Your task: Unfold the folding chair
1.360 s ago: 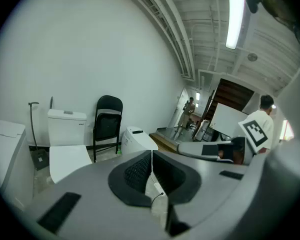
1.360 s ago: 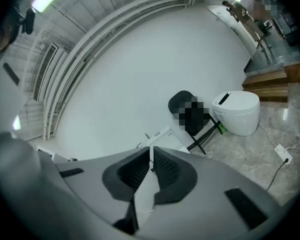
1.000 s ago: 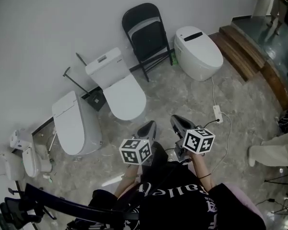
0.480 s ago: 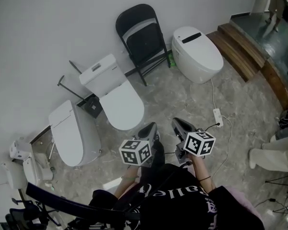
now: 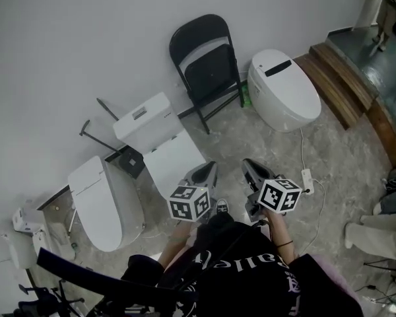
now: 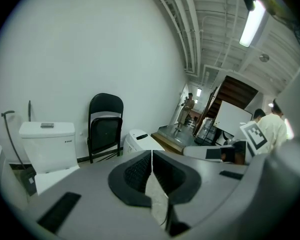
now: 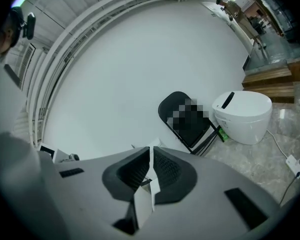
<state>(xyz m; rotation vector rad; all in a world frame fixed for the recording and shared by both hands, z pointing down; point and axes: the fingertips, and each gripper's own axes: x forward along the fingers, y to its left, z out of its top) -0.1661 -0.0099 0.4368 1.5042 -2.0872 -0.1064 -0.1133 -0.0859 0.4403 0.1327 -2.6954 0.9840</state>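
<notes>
Against white wall (image 5: 66,38), folded chair (image 5: 208,65), marbled floor (image 5: 330,150), left gripper (image 5: 206,172), right gripper (image 5: 251,169) both closed, empty

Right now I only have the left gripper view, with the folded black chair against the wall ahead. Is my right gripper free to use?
Observer: Yes. The right gripper view shows the right gripper with its jaws together and nothing between them.
Operator: Anything loose on the floor that I can't see?
Observer: The head view shows a white power strip with its cable on the floor, right of your grippers and below the tankless toilet. It lies off the straight line to the folding chair.
Operator: And on my left?
Observer: From above, the front of the tank toilet appears right at the tip of the left gripper; the chair stands beyond it, to the right.
</notes>
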